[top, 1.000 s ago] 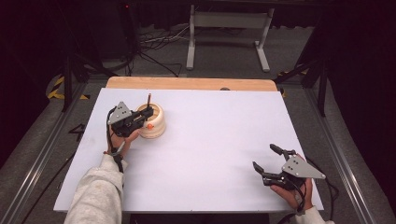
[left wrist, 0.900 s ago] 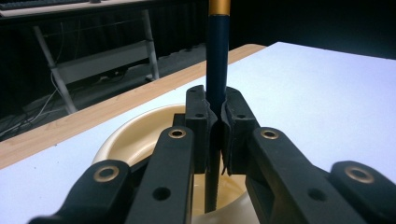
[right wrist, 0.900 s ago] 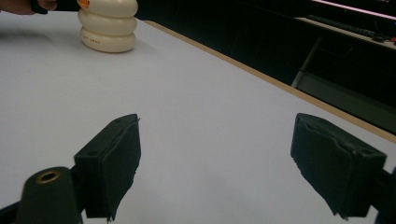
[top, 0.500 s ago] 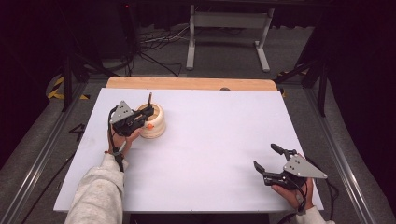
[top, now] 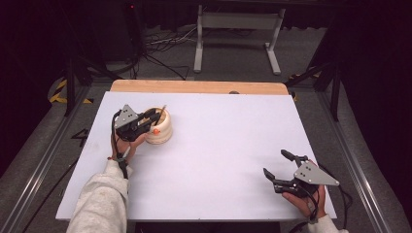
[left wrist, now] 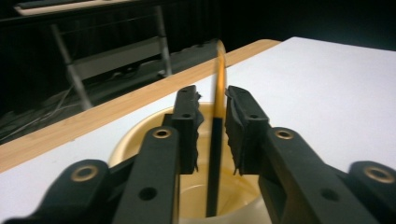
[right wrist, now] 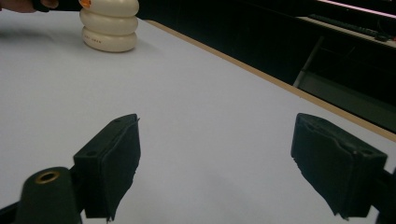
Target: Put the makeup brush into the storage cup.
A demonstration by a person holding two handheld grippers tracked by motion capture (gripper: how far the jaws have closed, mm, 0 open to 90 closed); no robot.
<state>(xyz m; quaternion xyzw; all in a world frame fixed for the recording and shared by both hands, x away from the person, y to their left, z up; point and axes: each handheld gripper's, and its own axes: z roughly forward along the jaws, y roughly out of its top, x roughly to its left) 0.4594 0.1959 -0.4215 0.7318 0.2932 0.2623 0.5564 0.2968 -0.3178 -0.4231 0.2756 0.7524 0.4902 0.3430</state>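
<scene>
A cream ribbed cup (top: 160, 131) stands at the left of the white table (top: 218, 136). A thin stick, yellow above and black below (left wrist: 215, 140), rests in the cup and leans on its rim. My left gripper (top: 154, 118) hovers over the cup with its jaws on either side of the stick (top: 163, 108). The jaws have just been opening, and a narrow gap shows on each side of the stick in the left gripper view (left wrist: 212, 95). My right gripper (top: 278, 164) rests near the front right corner, wide open and empty (right wrist: 217, 123). The cup (right wrist: 109, 25) sits far off from it.
A wooden strip (top: 194, 86) runs along the table's far edge. Beyond it, on the dark floor, are a metal stand (top: 238, 29) and cables. A sleeved forearm (top: 99, 204) comes in at the front left.
The left jaws have parted a little from the stick. The stick now sits lower in the cup and leans to the right. Both hands have stayed in place.
</scene>
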